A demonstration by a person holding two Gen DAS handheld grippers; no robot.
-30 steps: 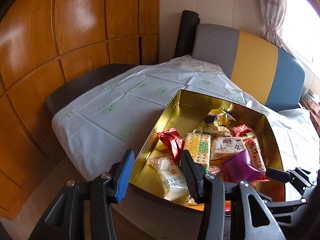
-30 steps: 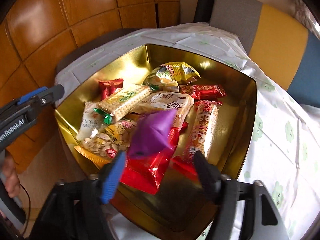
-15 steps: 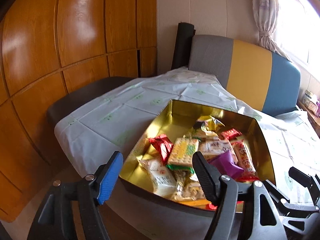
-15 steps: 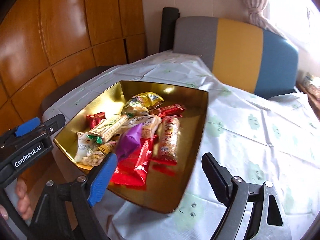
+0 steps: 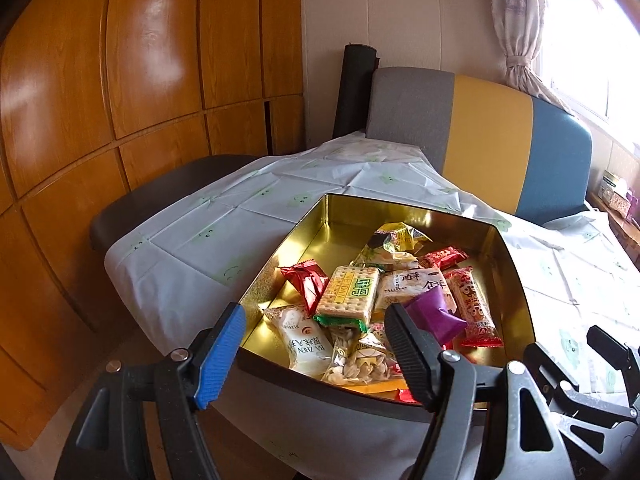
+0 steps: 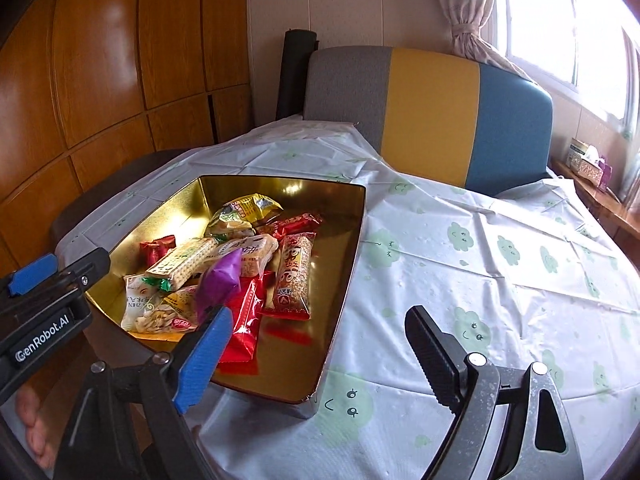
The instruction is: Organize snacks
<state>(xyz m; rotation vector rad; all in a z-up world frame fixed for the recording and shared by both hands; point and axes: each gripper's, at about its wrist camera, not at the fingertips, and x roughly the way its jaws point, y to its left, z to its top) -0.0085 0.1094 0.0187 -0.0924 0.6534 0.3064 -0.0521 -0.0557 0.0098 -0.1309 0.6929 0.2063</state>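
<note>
- I judge the sorting nearly finished: all snacks I can see lie piled in the gold tin (image 6: 344, 264), at the bench's (image 6: 500, 280) near-left corner.
- Left tongs (image 5: 316, 344) and right tongs (image 6: 316, 340) both gape wide, holding nothing.
- Next I would check the cloth for strays; I see 0.
- The tin sits at the bench's left edge; open room lies right.

Snacks (image 6: 224, 264) piled in tin (image 6: 344, 264) on table (image 6: 500, 272); chair (image 6: 432, 112) behind table.
</note>
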